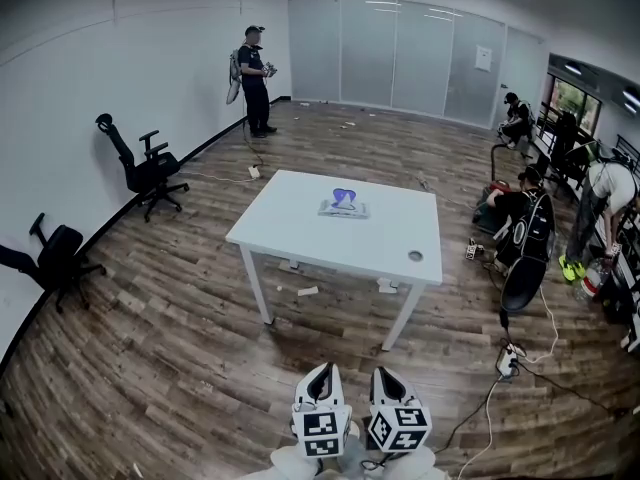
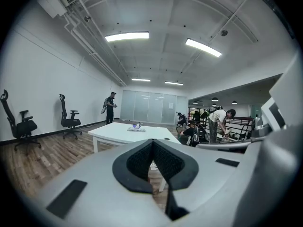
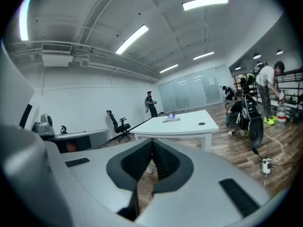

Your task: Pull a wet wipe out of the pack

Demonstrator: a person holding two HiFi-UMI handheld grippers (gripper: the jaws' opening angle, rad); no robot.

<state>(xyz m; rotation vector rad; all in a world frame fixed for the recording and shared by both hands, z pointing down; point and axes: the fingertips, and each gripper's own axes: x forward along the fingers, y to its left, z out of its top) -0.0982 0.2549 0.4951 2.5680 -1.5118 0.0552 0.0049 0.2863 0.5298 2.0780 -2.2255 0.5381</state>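
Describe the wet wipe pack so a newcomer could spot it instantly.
Find the white table standing alone mid-room on the wood floor. The wet wipe pack lies flat on its top, toward the far side. A bluish tuft stands up from it, unlike the small grey disc near the front right corner.
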